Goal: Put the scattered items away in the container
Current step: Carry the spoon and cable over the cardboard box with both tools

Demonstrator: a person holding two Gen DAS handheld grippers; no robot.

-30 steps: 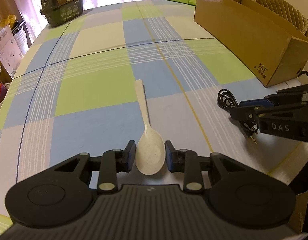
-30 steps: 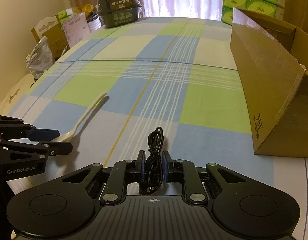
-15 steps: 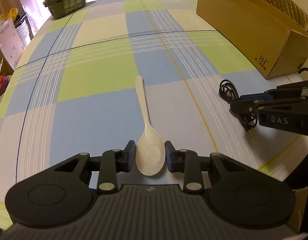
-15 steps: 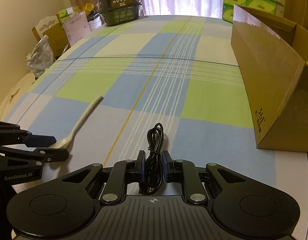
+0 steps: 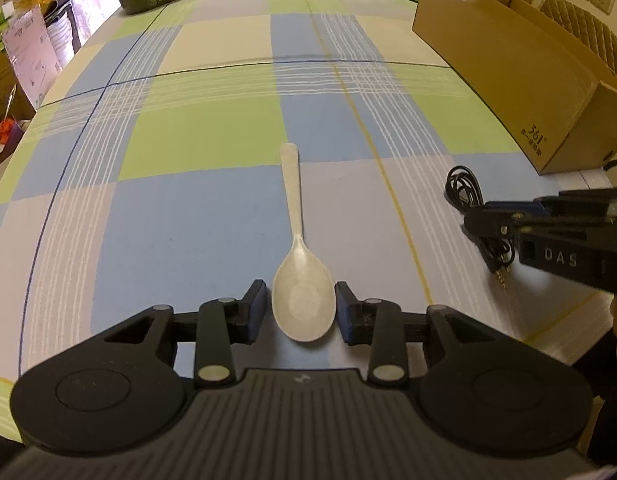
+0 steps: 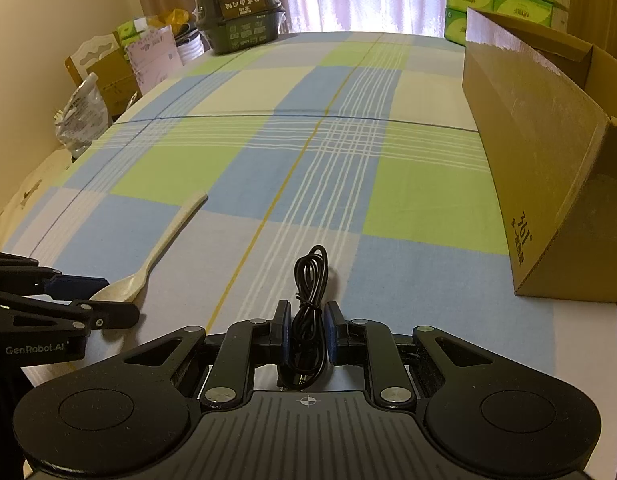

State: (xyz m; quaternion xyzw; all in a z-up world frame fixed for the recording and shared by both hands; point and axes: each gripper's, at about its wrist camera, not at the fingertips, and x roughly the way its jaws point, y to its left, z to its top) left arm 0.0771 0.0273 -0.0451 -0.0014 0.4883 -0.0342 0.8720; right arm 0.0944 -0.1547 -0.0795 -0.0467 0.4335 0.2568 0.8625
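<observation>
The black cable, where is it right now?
In the right wrist view, the coiled black cable sits between the right tongs on the checked tablecloth, with the brown cardboard box to its right and the cream plastic spoon to its left.

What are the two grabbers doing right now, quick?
Left gripper: closed around the bowl of the spoon.
Right gripper: closed on the black cable.

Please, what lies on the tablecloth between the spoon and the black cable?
Nothing but bare cloth with a thin yellow stripe; the left wrist view shows it between the spoon and the black cable.
</observation>
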